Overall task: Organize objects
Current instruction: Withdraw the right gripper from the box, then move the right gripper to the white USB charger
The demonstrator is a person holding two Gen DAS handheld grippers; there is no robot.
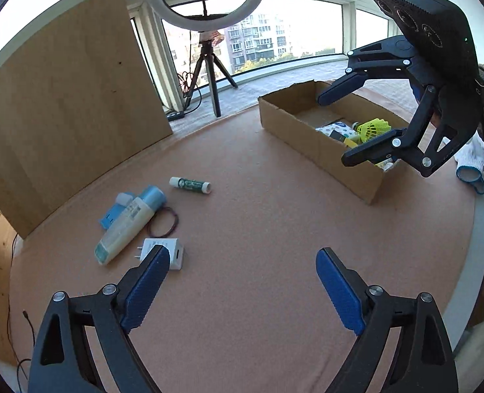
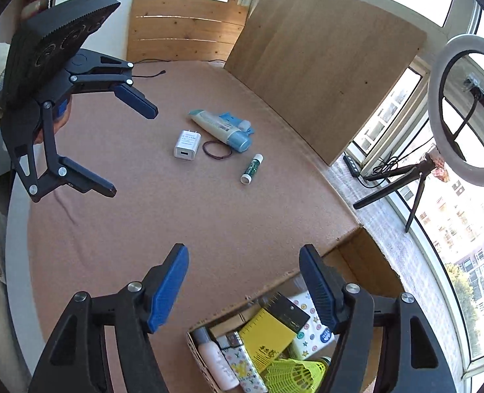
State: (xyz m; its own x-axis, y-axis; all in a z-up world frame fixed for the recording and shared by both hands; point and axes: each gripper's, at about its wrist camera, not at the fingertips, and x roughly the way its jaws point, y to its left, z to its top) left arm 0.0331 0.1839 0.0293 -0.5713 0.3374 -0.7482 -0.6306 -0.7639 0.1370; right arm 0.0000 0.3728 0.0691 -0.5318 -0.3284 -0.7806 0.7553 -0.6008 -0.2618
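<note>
The left gripper (image 1: 242,281) hangs over bare cork-coloured table (image 1: 258,216) with its jaws spread wide and nothing between them; its blue pads (image 1: 143,291) touch no object, though the left one overlaps the white charger (image 1: 168,252) in the left wrist view. The right gripper (image 2: 243,285) stands above the near edge of the cardboard box (image 1: 310,144), jaws parted about as far and likewise empty — the pads press on nothing. Largest to smallest, the task's things lie as follows. The cardboard box is a long open tray at the table's far right, its long axis running away toward the window; inside are a yellow shuttlecock (image 2: 294,375), a yellow ruler (image 2: 265,337), a small white bottle (image 2: 217,365) and a patterned pack (image 2: 310,330), crowded together. On the open table to the left sits a loose cluster: a cream tube with a blue cap (image 1: 129,222) lies flat, long axis diagonal, cap end toward the brown board (image 1: 65,104), resting partly on a blue packet (image 1: 112,214). The white charger sits just beside the tube's flat end, prongs pointing left. A dark hair tie (image 1: 163,224) lies between charger and cap. The green lip balm stick (image 1: 190,185) lies apart — on its side, long axis roughly crosswise.
</note>
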